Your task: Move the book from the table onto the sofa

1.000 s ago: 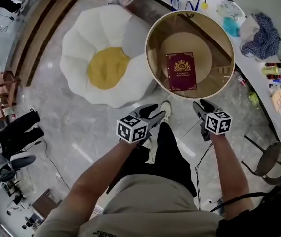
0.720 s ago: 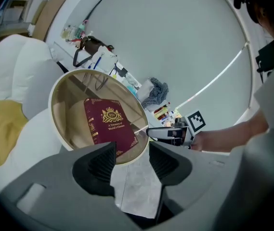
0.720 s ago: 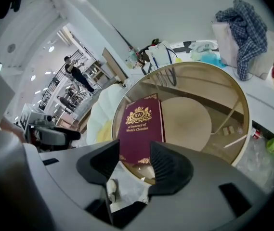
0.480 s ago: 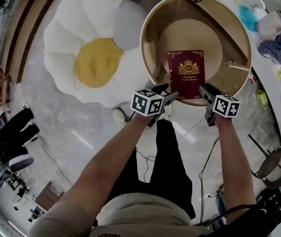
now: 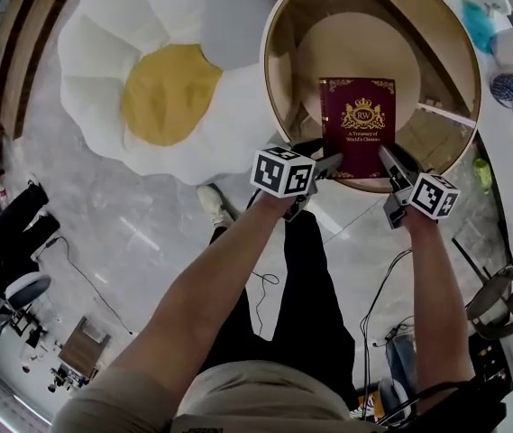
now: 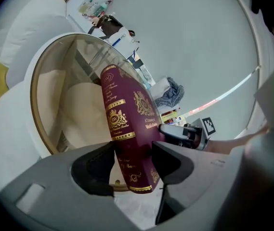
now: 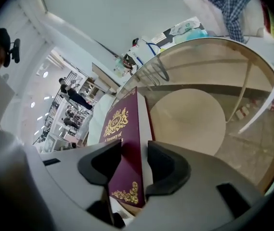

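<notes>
Two down-tilted grippers [image 5: 326,159] [image 5: 391,162] astride book [image 5: 358,120]

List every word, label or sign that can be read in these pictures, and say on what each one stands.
"RW": gold crest on the front cover of the dark red book.
"A Treasury of World's Classics": same cover, below the crest.
Gold lettering on the book's spine, left gripper view: too blurred to read.
Square markers on the left cube and right cube: black-and-white patterns, no letters.
</notes>
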The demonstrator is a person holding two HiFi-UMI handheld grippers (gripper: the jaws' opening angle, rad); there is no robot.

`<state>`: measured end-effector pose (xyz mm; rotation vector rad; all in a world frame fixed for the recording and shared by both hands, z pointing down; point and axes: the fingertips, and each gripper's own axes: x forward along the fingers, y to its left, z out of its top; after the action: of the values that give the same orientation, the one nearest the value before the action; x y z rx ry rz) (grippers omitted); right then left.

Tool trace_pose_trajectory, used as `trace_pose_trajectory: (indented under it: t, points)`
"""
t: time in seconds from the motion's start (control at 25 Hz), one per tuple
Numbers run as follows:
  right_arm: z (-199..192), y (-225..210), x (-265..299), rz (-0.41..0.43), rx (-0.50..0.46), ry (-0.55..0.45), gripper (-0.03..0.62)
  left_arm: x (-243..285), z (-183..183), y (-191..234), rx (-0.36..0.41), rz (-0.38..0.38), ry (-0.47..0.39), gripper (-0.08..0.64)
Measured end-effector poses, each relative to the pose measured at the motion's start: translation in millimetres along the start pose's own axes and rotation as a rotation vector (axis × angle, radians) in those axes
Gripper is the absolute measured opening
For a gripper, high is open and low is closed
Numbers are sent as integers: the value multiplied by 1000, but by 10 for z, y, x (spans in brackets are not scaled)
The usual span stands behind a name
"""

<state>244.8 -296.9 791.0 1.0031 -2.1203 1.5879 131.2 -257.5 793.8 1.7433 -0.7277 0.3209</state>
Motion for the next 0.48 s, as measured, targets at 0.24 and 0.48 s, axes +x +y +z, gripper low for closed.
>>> trace_pose_trajectory:
  t: [0.24,0.48]
  points:
    - [-127,317,45,-9,-45,26,165,-280,48,84,1,18,-43,235]
    - [-311,1010,346,32,-87,45,163,-1051,89,315,-36,41,-130,235]
